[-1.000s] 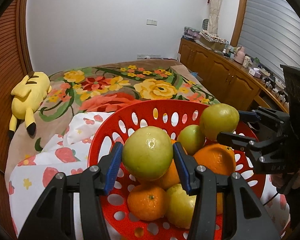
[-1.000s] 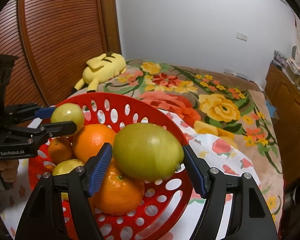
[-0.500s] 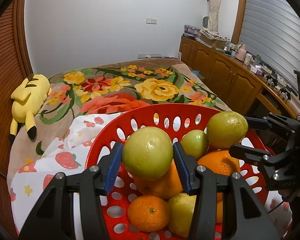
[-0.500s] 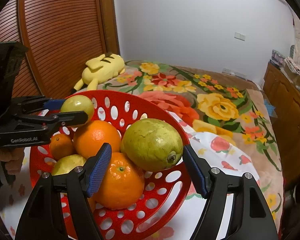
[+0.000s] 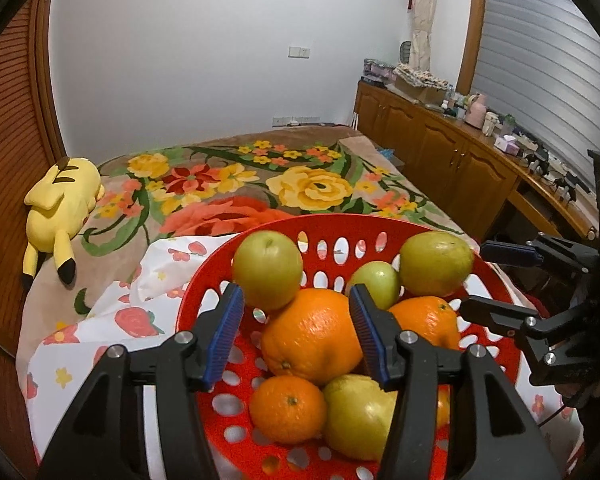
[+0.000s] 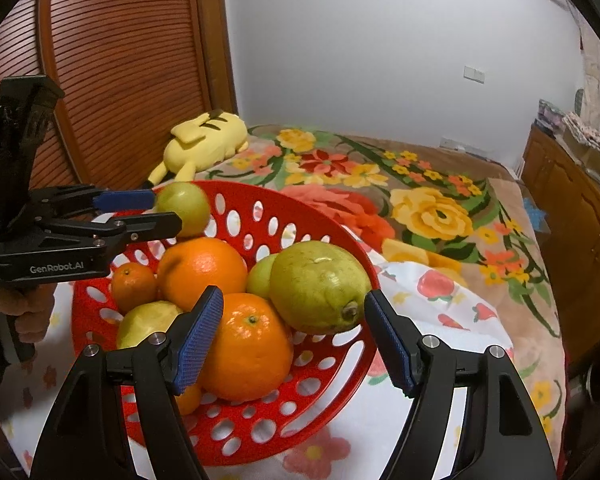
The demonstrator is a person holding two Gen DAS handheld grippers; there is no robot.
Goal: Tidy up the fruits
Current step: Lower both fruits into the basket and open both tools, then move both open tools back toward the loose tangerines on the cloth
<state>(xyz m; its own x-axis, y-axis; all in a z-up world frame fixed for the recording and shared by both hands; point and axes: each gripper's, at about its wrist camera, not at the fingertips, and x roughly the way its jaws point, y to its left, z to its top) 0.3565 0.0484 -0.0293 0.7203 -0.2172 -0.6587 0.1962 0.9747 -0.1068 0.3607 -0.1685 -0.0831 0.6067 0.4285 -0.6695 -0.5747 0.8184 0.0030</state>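
So we've basically got every fruit piled in the red basket (image 5: 384, 224) just ahead of both hand-held grippers: left hand-held gripper (image 5: 296, 332) and right hand-held gripper (image 6: 294, 338) sit spread apart, holding nothing. Looks nearly finished, maybe just tidying.

Red basket (image 5: 380, 222) packed with fruit, no gap between pieces for finger entry; access from above only. Left gripper (image 5: 296, 334) spread wide, large orange (image 5: 312, 336) between pads. Right gripper (image 6: 292, 334) spread, green guava (image 6: 320, 286) just ahead. Grippers face each other across basket. Strawberry-print cloth (image 6: 432, 292) bare right of basket; plush toy (image 5: 58, 204) well apart.
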